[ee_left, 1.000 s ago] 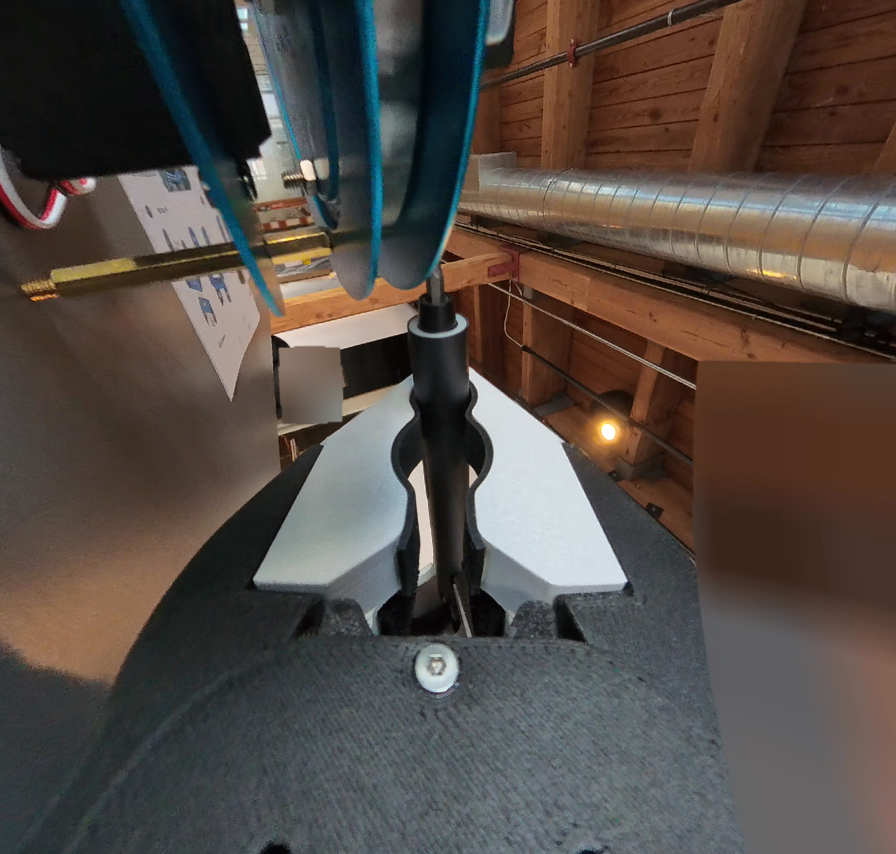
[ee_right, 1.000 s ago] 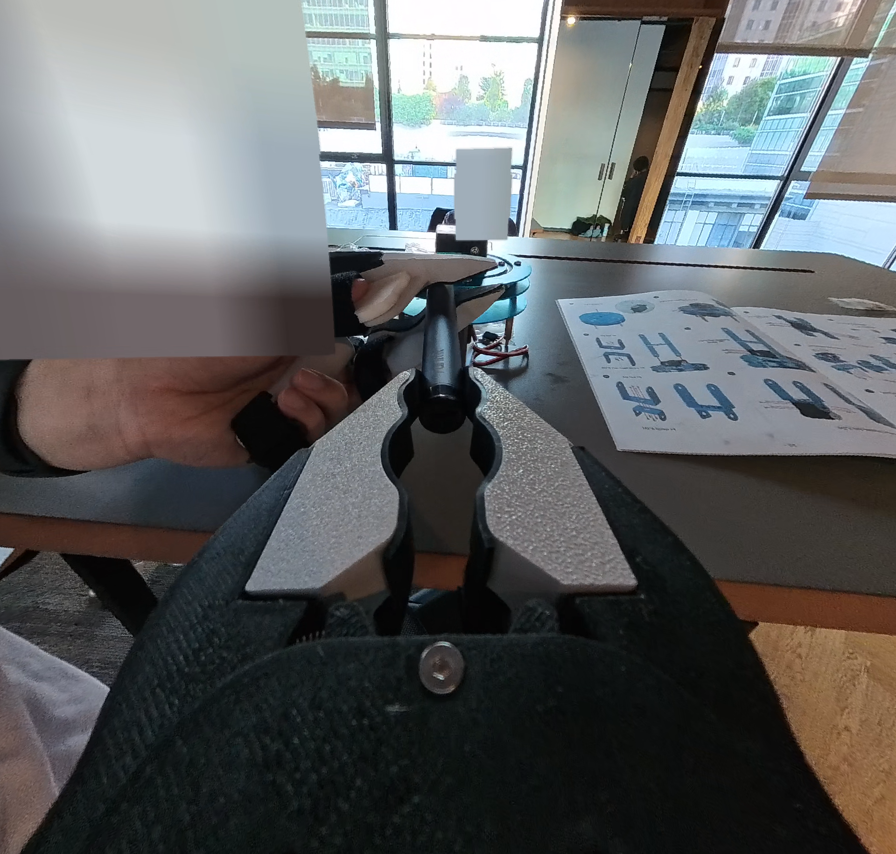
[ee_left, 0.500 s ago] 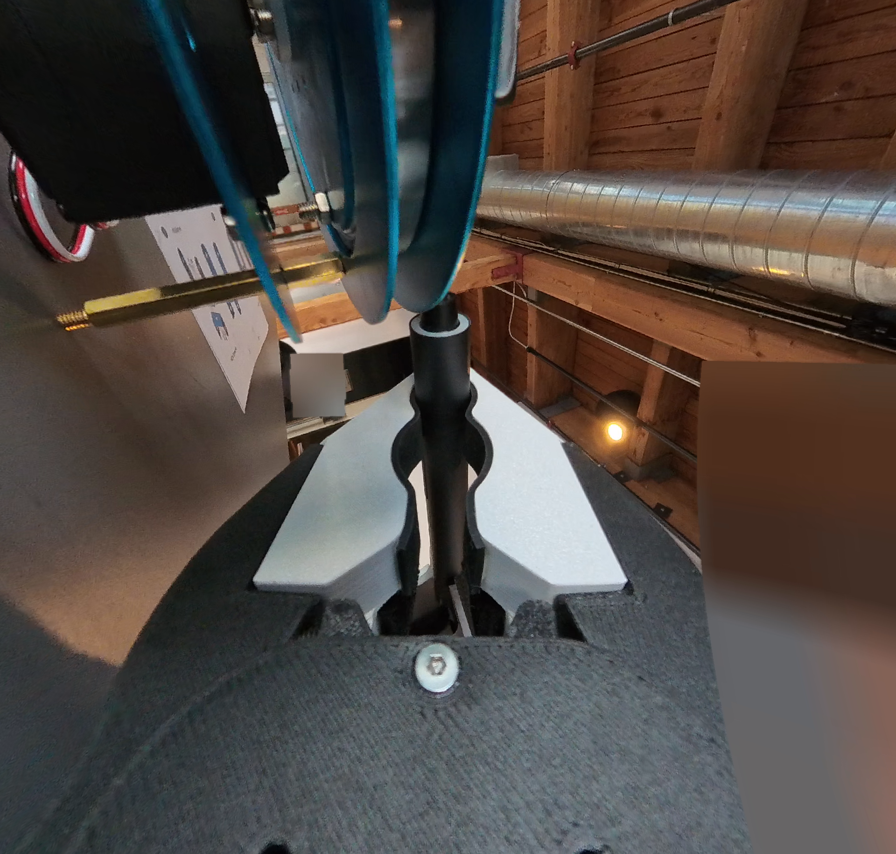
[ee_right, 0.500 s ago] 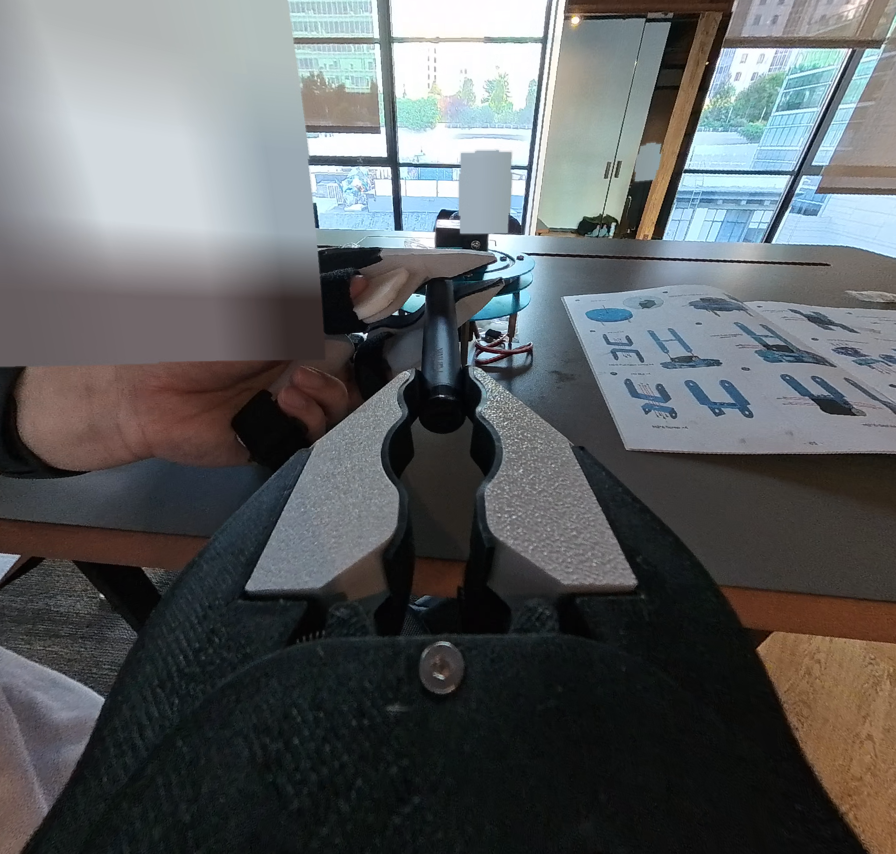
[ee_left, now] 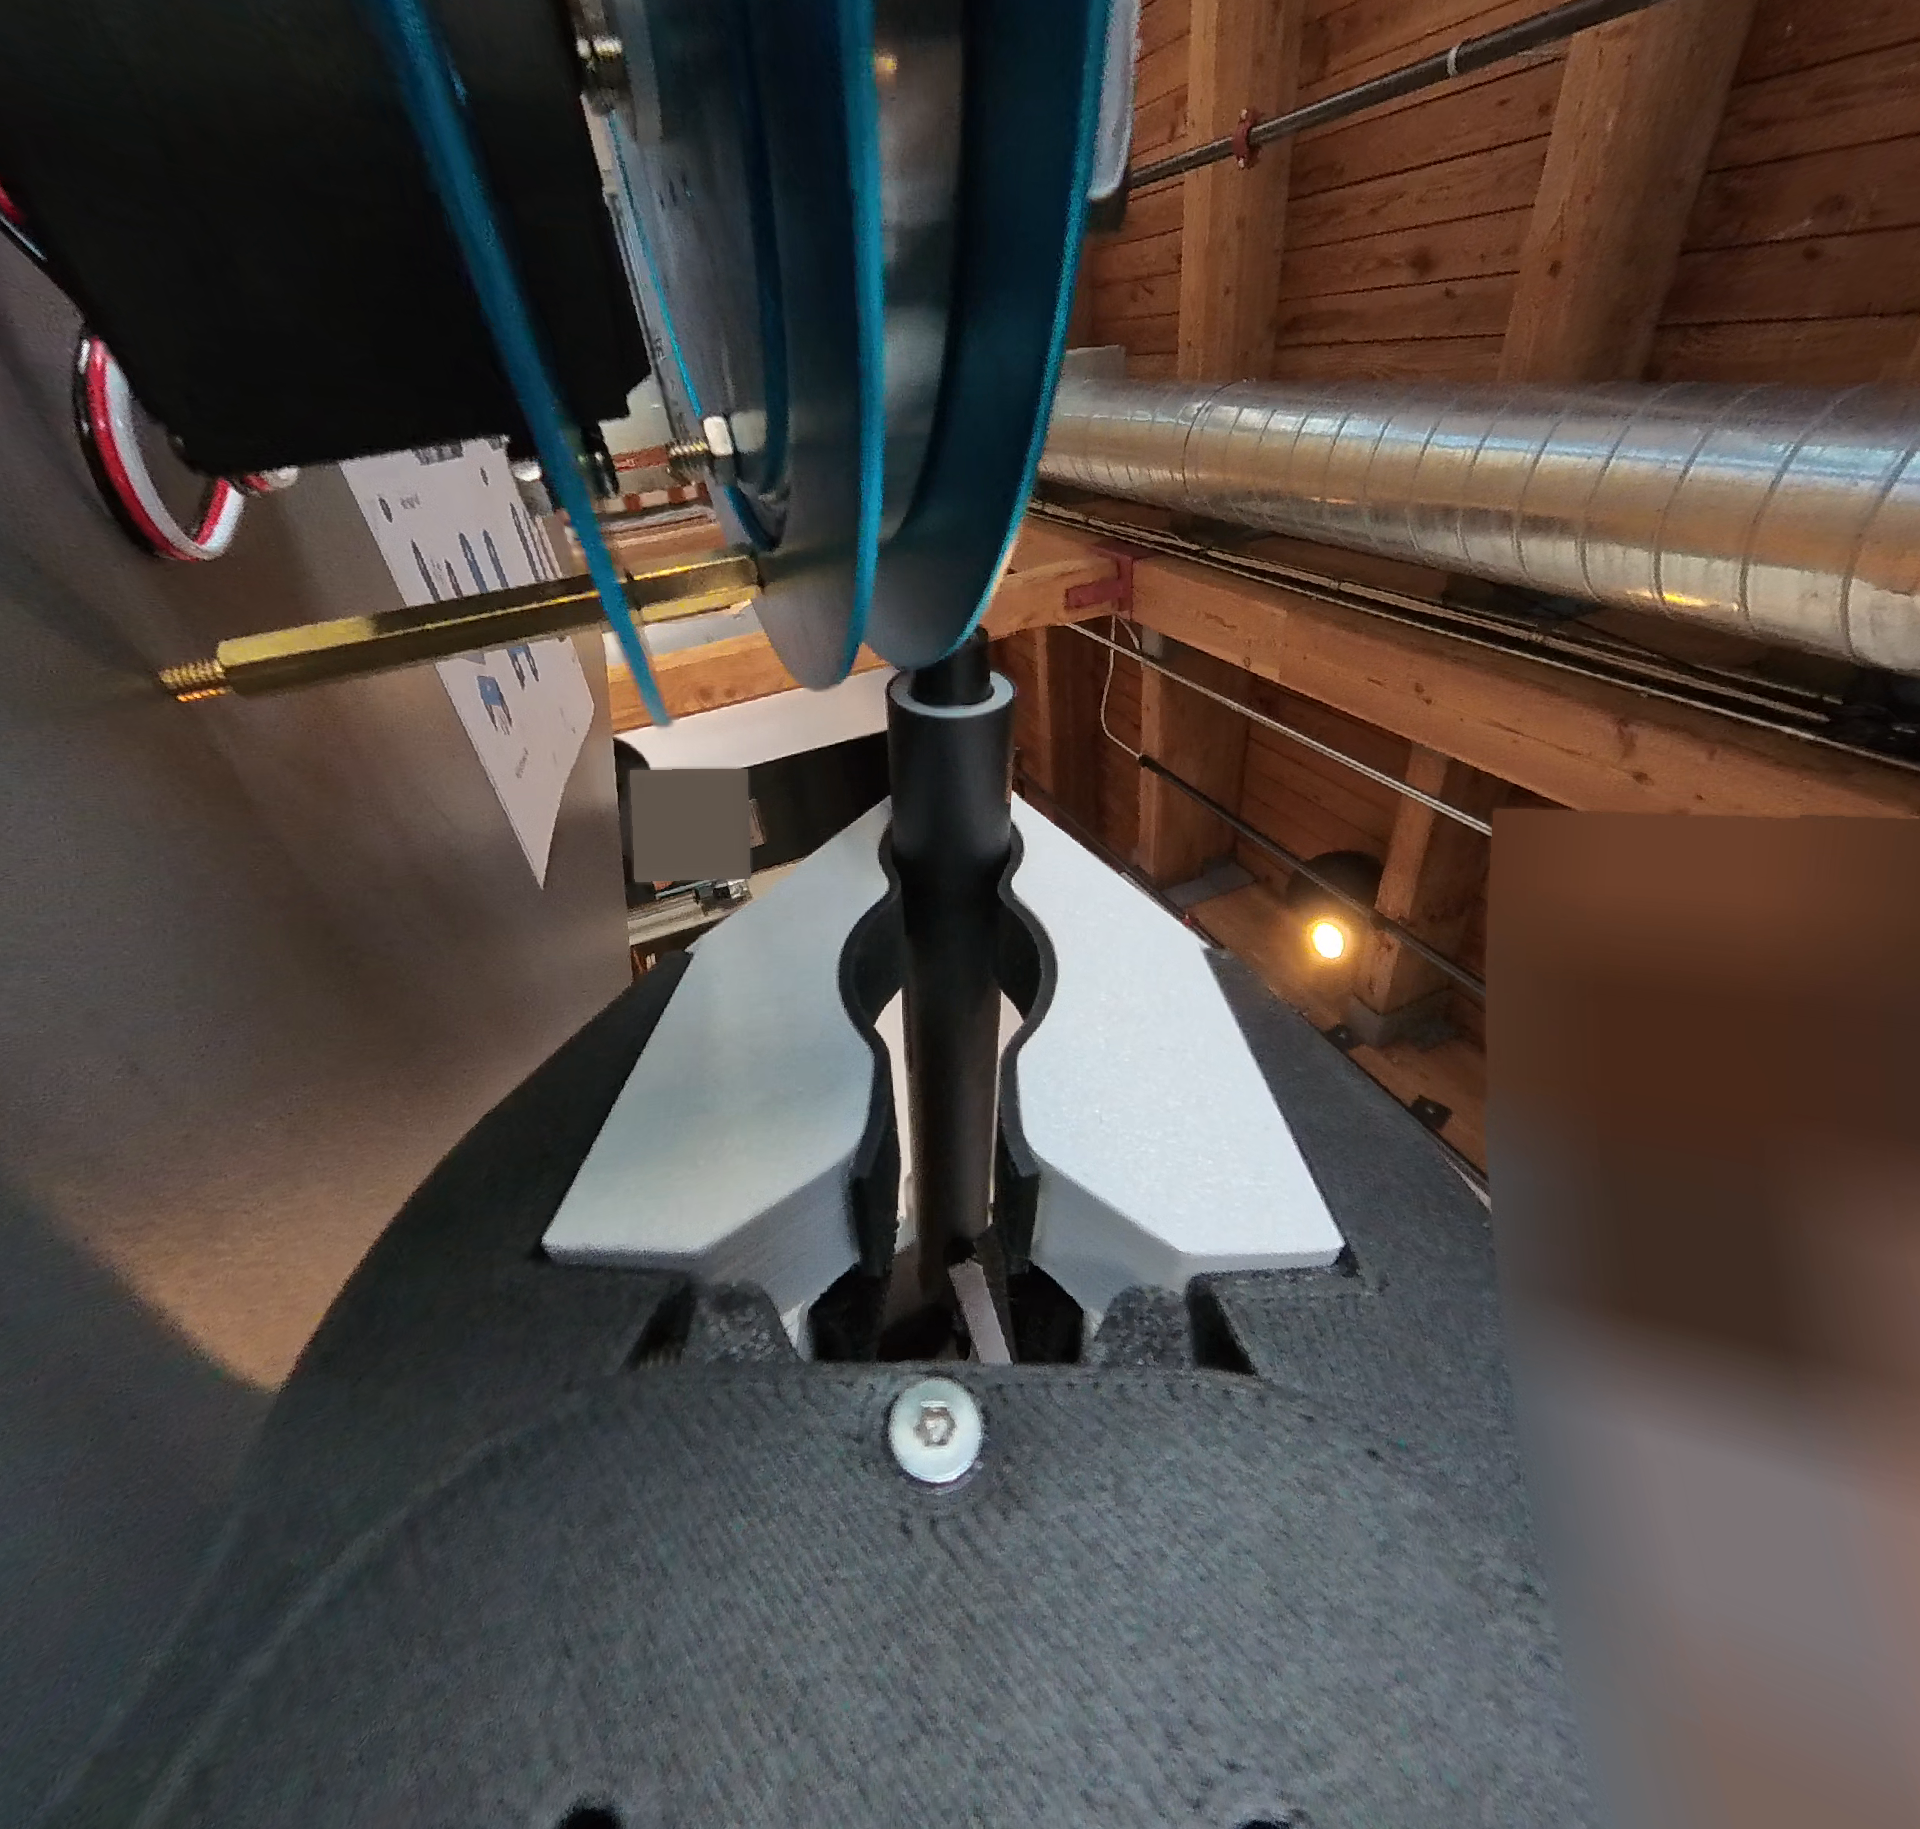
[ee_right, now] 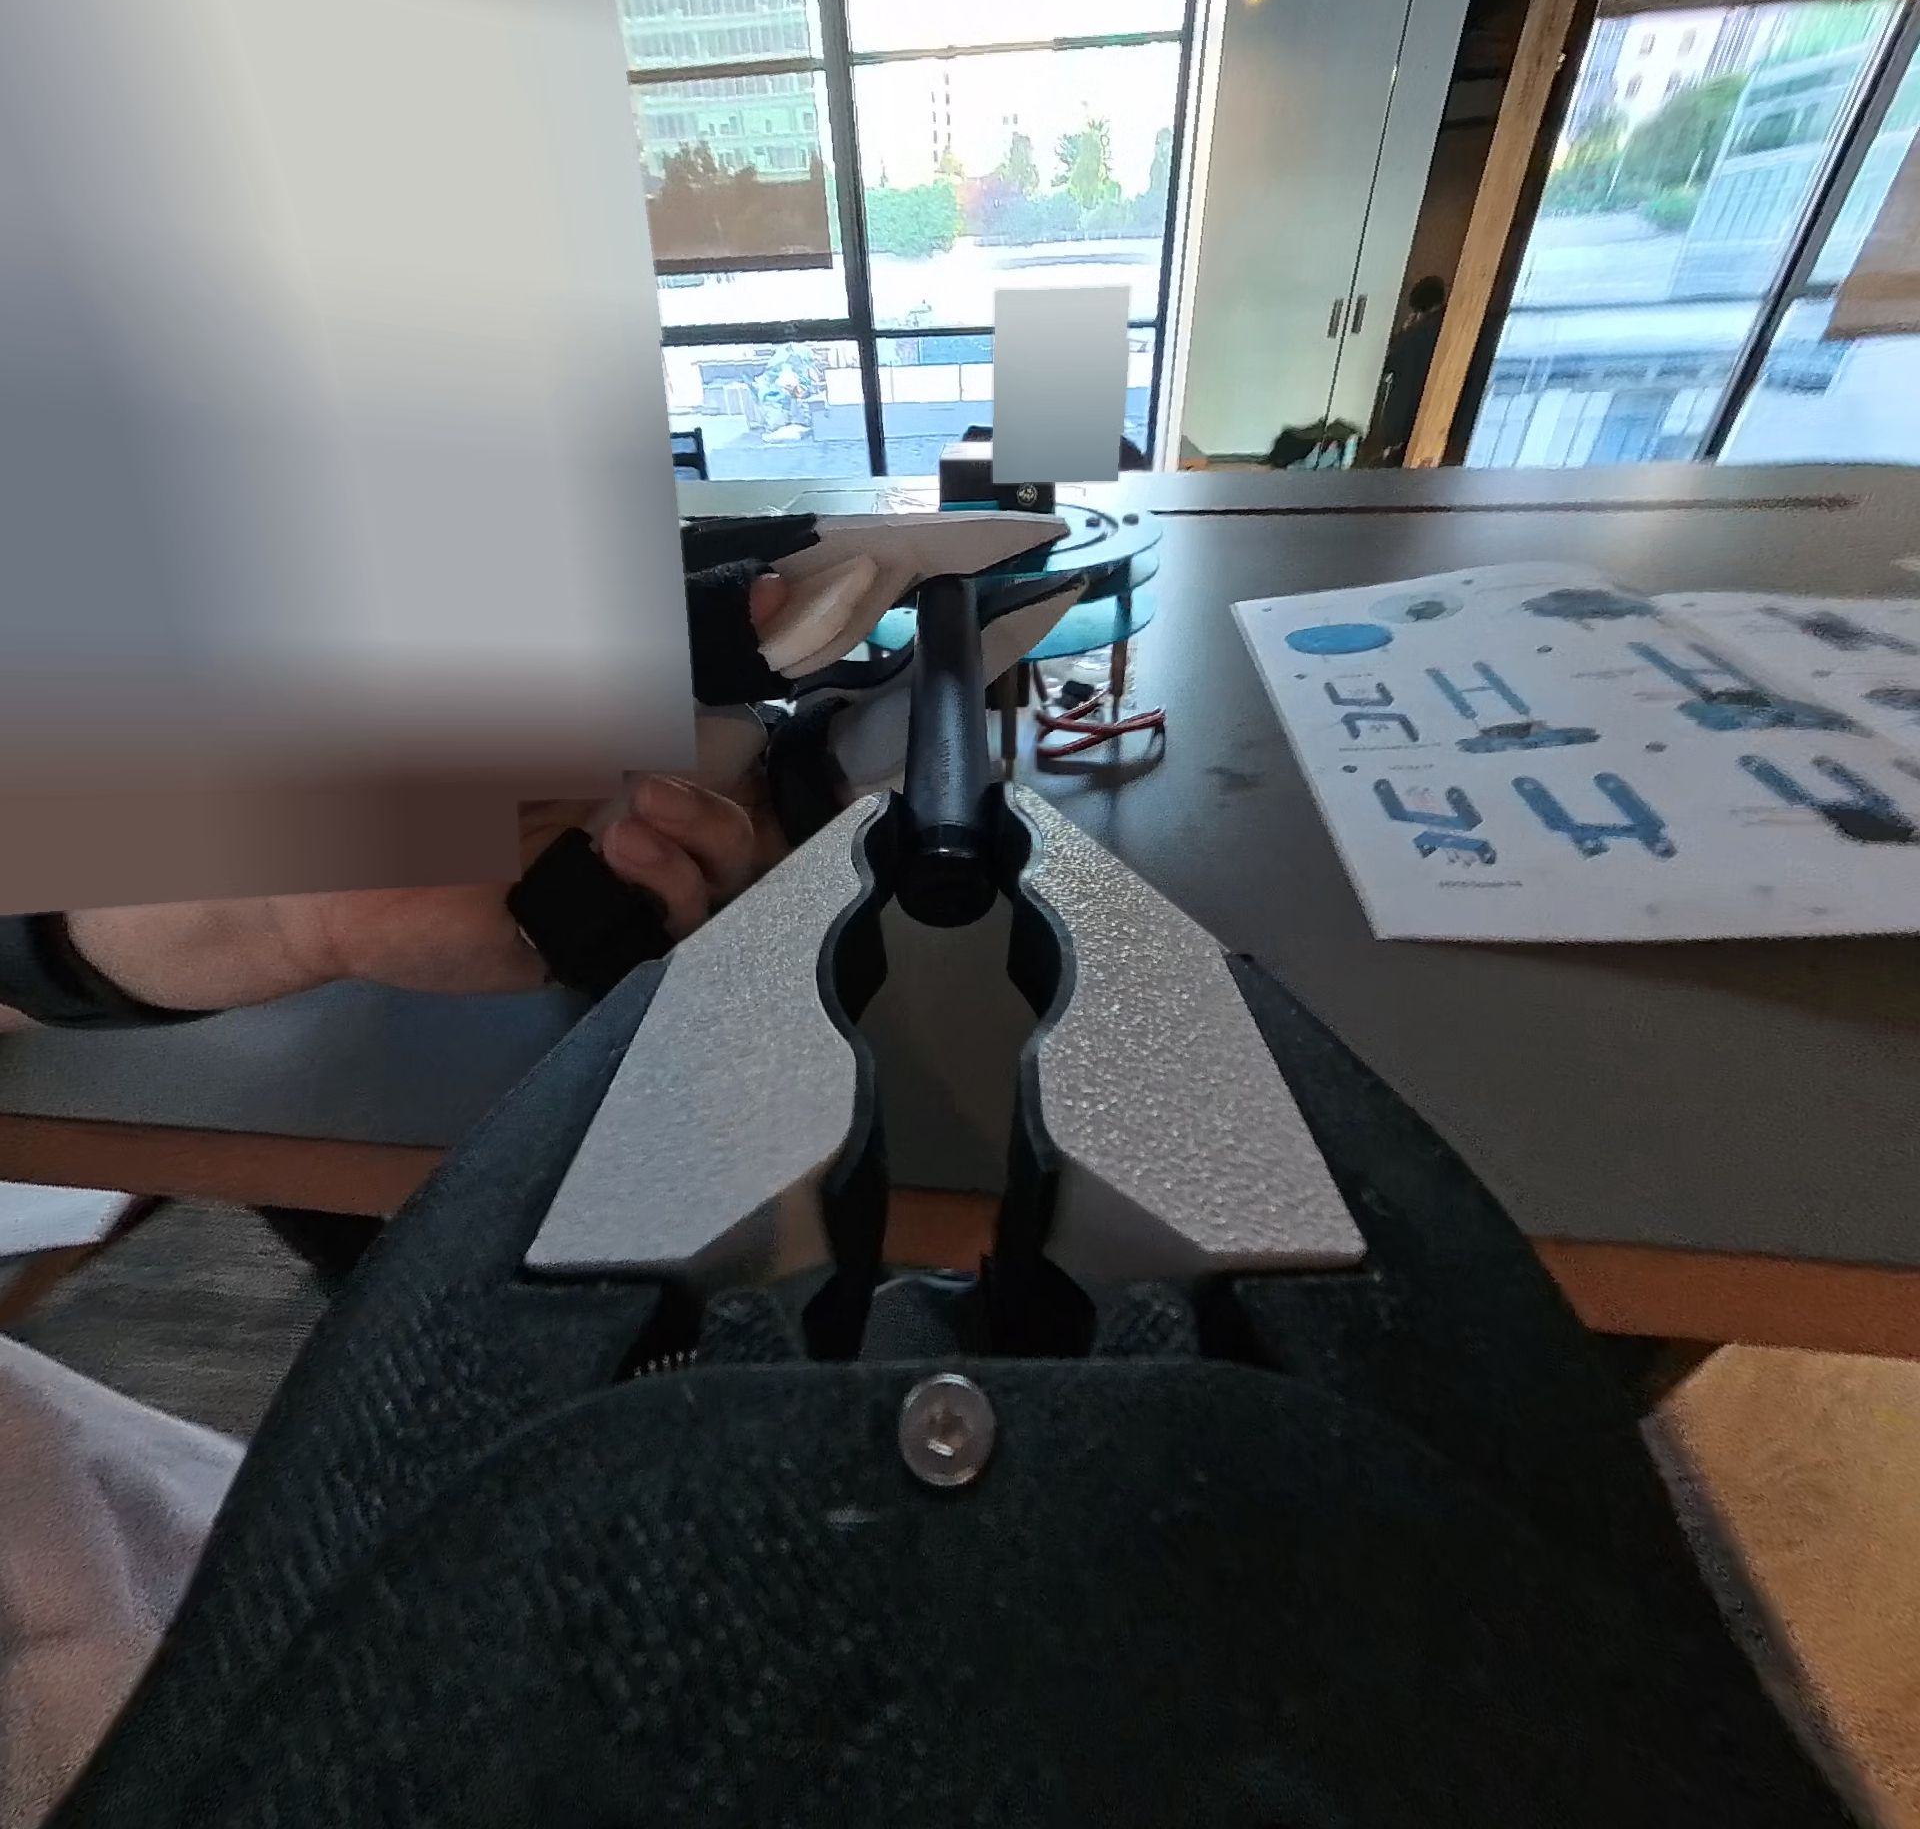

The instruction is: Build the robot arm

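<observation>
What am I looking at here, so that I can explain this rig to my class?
A person holds two hand-held pincers, each with a camera looking along its two grey fingers. The left camera shows the left gripper clamped on a black rod-shaped tool whose tip meets blue-edged clear plastic discs. The right camera shows the right gripper gripping the round end of a black tool handle; whether it is the same tool is unclear. On the dark table lie a white booklet with blue drawings and red and white wires.

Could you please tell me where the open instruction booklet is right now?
In the right wrist view, the instruction booklet lies flat on the dark table, right of the teal disc assembly.
</observation>
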Motion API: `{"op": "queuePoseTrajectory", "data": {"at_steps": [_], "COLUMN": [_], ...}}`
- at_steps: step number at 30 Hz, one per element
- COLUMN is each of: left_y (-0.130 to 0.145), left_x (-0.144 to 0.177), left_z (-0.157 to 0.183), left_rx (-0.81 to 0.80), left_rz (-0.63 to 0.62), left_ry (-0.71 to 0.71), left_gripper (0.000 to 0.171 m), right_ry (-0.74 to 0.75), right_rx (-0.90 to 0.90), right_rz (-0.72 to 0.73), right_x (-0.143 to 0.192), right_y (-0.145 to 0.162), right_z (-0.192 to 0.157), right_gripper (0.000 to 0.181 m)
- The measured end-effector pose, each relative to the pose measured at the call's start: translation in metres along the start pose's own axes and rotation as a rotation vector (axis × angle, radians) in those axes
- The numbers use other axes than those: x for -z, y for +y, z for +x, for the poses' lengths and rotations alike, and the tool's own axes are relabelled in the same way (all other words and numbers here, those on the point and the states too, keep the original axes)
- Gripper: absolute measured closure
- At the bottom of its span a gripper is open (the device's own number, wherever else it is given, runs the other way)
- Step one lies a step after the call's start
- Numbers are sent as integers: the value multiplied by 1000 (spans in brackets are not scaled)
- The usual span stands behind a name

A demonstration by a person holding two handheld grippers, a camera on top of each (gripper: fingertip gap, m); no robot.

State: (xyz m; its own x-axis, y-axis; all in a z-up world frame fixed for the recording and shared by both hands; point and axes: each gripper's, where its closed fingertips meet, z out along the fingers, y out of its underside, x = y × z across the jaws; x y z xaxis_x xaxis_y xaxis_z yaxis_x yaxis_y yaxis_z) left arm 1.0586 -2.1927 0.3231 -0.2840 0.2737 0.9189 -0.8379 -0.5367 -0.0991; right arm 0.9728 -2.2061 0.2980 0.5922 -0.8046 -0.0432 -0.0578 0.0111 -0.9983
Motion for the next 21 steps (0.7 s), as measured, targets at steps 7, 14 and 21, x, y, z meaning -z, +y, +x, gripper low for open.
{"op": "queuePoseTrajectory", "data": {"at_steps": [7,14,21], "left_y": [1,0,2], "left_x": [1,3,2], "left_z": [0,-1,-1], "left_rx": [18,-6,5], "left_rz": [0,9,9], "left_ry": [-2,-19,-19], "left_gripper": [164,164,164], "right_ry": [-182,-60,-28], "right_rx": [-418,24,221], "right_rz": [-85,-101,-102], "right_x": [0,9,12], "right_y": [4,18,9], "right_z": [-10,3,-5], "right_gripper": [162,136,164]}}
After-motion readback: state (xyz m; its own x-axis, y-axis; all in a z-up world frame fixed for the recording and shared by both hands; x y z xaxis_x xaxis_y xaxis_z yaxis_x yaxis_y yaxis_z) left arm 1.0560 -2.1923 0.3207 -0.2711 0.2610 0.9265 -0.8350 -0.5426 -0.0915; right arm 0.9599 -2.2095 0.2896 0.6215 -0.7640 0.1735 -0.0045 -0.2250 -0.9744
